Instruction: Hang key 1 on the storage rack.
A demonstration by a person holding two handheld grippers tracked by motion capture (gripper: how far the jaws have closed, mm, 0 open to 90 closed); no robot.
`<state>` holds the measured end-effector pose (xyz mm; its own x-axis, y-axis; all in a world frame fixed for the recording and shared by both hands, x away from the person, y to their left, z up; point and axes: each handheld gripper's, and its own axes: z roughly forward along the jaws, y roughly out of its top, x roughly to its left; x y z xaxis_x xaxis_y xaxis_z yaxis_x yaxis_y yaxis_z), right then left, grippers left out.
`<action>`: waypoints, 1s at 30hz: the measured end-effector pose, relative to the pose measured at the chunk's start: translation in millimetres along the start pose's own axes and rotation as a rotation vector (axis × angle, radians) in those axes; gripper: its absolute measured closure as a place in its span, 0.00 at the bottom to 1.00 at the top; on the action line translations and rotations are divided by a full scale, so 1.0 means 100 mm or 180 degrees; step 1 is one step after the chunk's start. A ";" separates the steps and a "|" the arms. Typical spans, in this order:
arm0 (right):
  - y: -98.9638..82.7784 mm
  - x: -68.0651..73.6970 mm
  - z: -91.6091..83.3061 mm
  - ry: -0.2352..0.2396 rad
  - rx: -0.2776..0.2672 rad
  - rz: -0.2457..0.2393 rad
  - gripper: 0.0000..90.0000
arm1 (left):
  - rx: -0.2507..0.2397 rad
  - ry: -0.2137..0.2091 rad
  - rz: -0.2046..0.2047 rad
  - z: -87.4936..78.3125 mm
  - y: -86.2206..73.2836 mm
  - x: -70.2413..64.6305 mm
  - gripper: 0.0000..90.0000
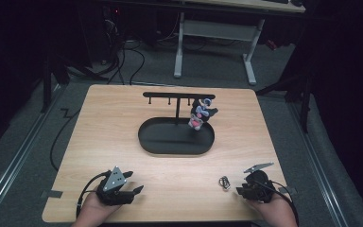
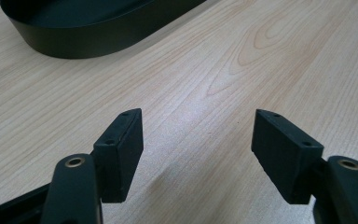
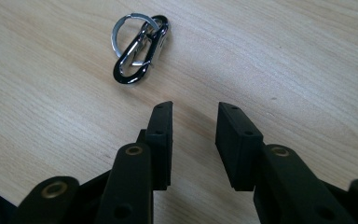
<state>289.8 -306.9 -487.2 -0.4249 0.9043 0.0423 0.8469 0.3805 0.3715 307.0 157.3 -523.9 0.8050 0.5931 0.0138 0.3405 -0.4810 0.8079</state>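
Carabiner (image 3: 140, 49) lies free on table (image 3: 284, 56) — right gripper (image 3: 193, 116) jaws apart, empty.

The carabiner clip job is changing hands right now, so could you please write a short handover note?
Left gripper: open, nothing between its jaws, resting near the table's front edge.
Right gripper: partly open with nothing between its jaws, just short of the clip.
Carabiner clip, with its key ring, lies flat on the table, apart from both grippers.
Hanger stand rises from the black tray; a plush keychain already hangs from it.
Left, as far as I can judge: pick up the clip, probably hang it on a free peg.
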 end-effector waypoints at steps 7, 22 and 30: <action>0.14 0.07 -0.05 0.0110 0.0232 -0.0076 0.67 | 0.0001 0.0005 -0.0009 0.01 0.00 0.00 0.39; 0.32 0.15 0.12 0.0375 0.0361 0.0113 0.52 | 0.0026 0.0006 0.0010 0.02 0.00 -0.01 0.39; 0.42 0.17 0.21 0.0330 0.0363 0.0155 0.68 | 0.0014 0.0016 -0.0001 0.00 -0.01 0.00 0.39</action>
<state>325.5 -271.4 -490.5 -0.4083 0.8995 0.1555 0.8955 0.3616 0.2594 307.1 158.0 -524.4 0.8025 0.5964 0.0166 0.3428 -0.4836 0.8054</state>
